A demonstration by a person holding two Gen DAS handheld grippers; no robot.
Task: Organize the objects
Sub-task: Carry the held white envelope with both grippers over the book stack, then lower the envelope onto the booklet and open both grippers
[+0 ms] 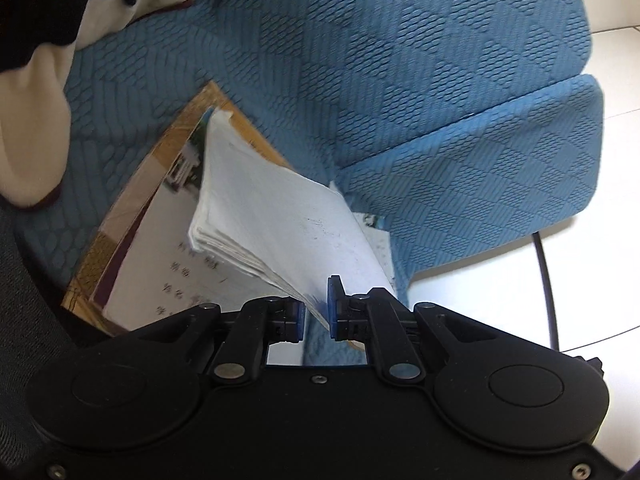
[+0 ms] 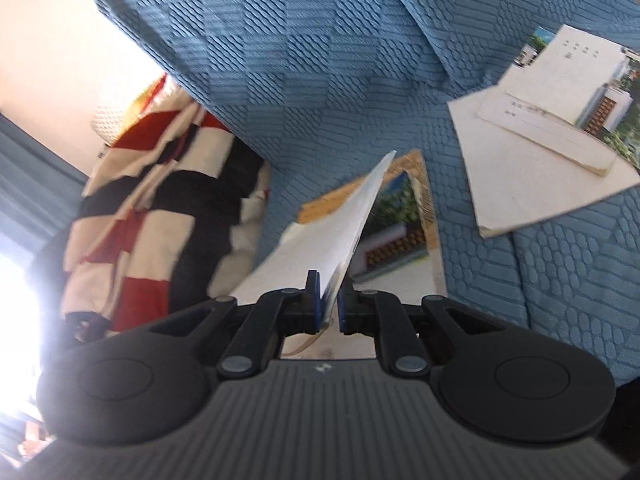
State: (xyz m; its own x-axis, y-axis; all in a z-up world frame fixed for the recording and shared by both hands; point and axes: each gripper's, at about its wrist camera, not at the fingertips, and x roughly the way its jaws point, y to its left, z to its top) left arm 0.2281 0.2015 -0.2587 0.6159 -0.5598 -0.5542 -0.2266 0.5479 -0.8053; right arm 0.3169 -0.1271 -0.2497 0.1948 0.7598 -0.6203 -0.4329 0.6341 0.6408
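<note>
My left gripper point(image 1: 316, 308) is shut on the corner of a thick white booklet point(image 1: 280, 216) and holds it tilted above a stack of booklets point(image 1: 160, 248) lying on the blue sofa point(image 1: 400, 80). My right gripper point(image 2: 329, 304) is shut on the edge of a thin white booklet point(image 2: 340, 232), held edge-up above a stack with a photo cover point(image 2: 400, 224). Another pile of white booklets point(image 2: 552, 128) lies on the sofa seat point(image 2: 320, 60) at the right.
A red, white and black checked cloth point(image 2: 152, 208) hangs at the sofa's left; it also shows in the left wrist view point(image 1: 40, 40). A blue cushion point(image 1: 500, 168) lies at the right. White tiled floor point(image 1: 600, 240) with a black cable point(image 1: 548, 272) is beyond the sofa edge.
</note>
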